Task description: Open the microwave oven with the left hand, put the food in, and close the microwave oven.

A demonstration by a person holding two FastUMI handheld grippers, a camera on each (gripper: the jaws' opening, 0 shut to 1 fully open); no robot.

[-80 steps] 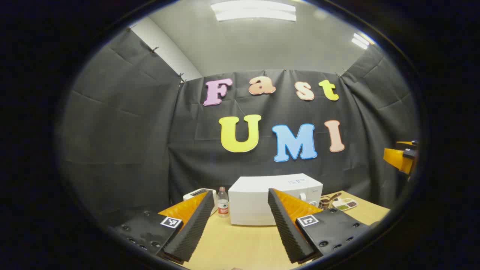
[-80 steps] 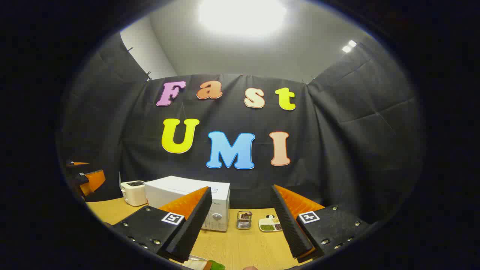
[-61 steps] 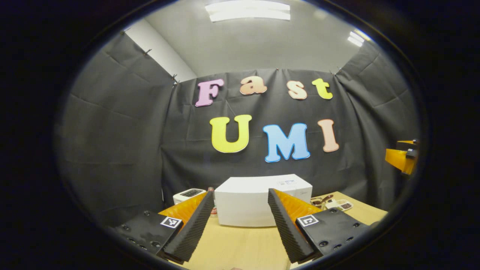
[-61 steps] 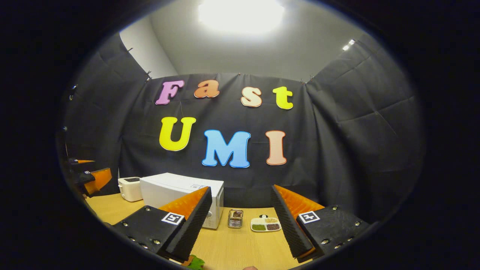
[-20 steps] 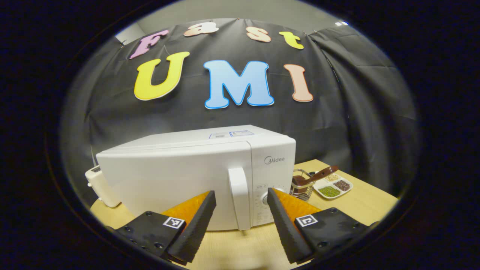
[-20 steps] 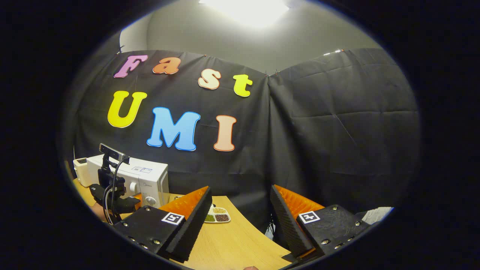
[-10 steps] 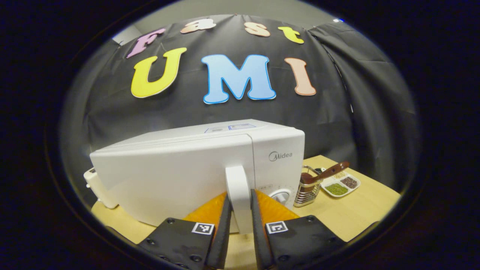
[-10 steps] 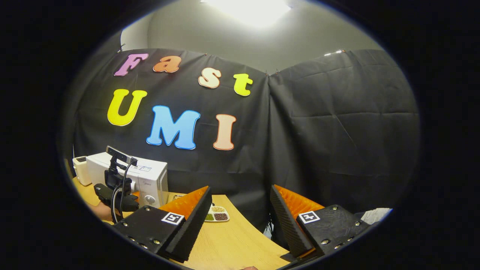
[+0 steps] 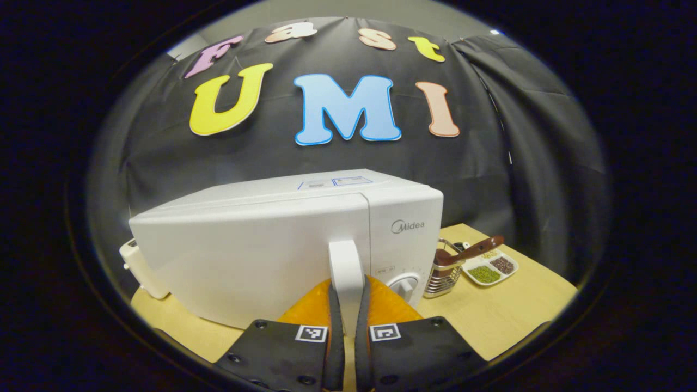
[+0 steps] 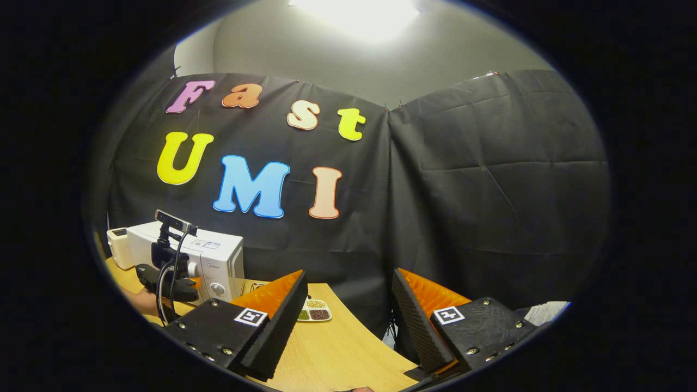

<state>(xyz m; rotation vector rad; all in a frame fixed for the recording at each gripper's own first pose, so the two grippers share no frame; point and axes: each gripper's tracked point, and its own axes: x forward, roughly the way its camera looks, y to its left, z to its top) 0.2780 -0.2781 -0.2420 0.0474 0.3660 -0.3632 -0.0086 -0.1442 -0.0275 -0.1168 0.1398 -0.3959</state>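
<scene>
Nearest in the left gripper view, the left gripper [image 9: 347, 326] is closed on the door handle [image 9: 346, 269] of the microwave oven [image 9: 261, 245] — both fingers [image 9: 333, 348] press the vertical white bar from either side, low on its length. The microwave oven stands on the wooden table [image 9: 517, 310], its door flush with the body, and the control panel with a round dial [image 9: 405, 285] sits immediately right of the handle. To the right of the oven, a wire basket [image 9: 442, 275] holds a brown-handled utensil [image 9: 472, 250]; just beyond it lies a white divided dish [image 9: 490, 268] with green and dark contents. At the far left, partly hidden behind the oven, a pale toaster [image 9: 136, 267] stands on the table. In the right gripper view, the right gripper [image 10: 346, 321] is held wide apart and grips nothing, positioned over the near right edge of the table [image 10: 337, 354]. Farther off to the left in that view, the left gripper [image 10: 169, 275] appears with a cable and a small camera bar on top, set against the front of the microwave oven [image 10: 209, 256] — a hand [image 10: 142, 300] is partly visible behind it. The divided dish [image 10: 313, 311] lies on the table between the right gripper's fingers and the oven. The food cannot be located.
</scene>
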